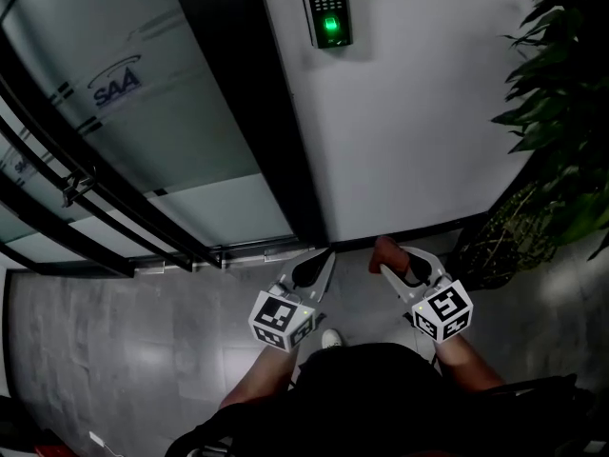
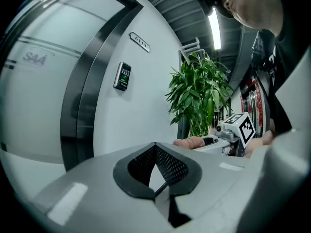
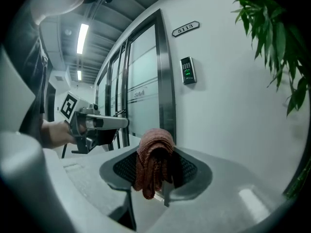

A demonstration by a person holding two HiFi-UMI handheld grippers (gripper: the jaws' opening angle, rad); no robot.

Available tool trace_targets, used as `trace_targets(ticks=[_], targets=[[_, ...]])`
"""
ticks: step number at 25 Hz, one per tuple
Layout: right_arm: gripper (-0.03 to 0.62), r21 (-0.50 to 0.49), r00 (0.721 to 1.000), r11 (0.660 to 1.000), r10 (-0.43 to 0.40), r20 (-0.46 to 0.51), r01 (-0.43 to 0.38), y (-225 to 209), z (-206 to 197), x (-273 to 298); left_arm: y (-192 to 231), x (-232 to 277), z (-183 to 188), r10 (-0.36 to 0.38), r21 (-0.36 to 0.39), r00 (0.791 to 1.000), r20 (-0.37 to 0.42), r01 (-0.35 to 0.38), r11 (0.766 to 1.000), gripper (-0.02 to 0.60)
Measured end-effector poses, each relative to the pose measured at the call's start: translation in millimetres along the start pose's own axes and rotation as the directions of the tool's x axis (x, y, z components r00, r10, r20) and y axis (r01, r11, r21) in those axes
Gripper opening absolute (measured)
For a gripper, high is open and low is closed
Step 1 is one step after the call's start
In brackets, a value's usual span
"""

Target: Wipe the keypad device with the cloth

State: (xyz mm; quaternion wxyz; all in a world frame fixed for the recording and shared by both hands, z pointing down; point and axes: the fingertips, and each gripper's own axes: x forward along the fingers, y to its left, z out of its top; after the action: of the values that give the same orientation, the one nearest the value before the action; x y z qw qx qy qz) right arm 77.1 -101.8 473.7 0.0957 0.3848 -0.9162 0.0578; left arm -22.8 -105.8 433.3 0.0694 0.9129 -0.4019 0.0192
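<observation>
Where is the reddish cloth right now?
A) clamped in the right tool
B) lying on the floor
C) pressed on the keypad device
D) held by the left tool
A: the right gripper view shows the cloth pinched between the jaws of the right tool, clear of the keypad device on the wall; the left tool has its jaws together with nothing in them.
</observation>
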Motion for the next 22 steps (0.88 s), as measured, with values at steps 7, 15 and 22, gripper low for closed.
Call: trace_targets(ticks=[7,15,22], targets=[[0.149,-0.015,0.995,0.996,-0.092,0.027,0.093,10,19,42,43,-4,7,-0.102,0.032,0.995,-0.011,0.102,0.994,0.015],[0.149,-0.099,0.983,0.980,-0.162,0.084,0.170,5,67,78,70,-4,6,-0.177,0.022,0.984,-0.016,0.177,0.984,0.015],[0.149,-0.237,0.975,0.951,-0.170,0.142,0.200,-33,143,105,85,-1,11,-0.174,0.019,0.985,-0.002,0.174,0.985,0.015]])
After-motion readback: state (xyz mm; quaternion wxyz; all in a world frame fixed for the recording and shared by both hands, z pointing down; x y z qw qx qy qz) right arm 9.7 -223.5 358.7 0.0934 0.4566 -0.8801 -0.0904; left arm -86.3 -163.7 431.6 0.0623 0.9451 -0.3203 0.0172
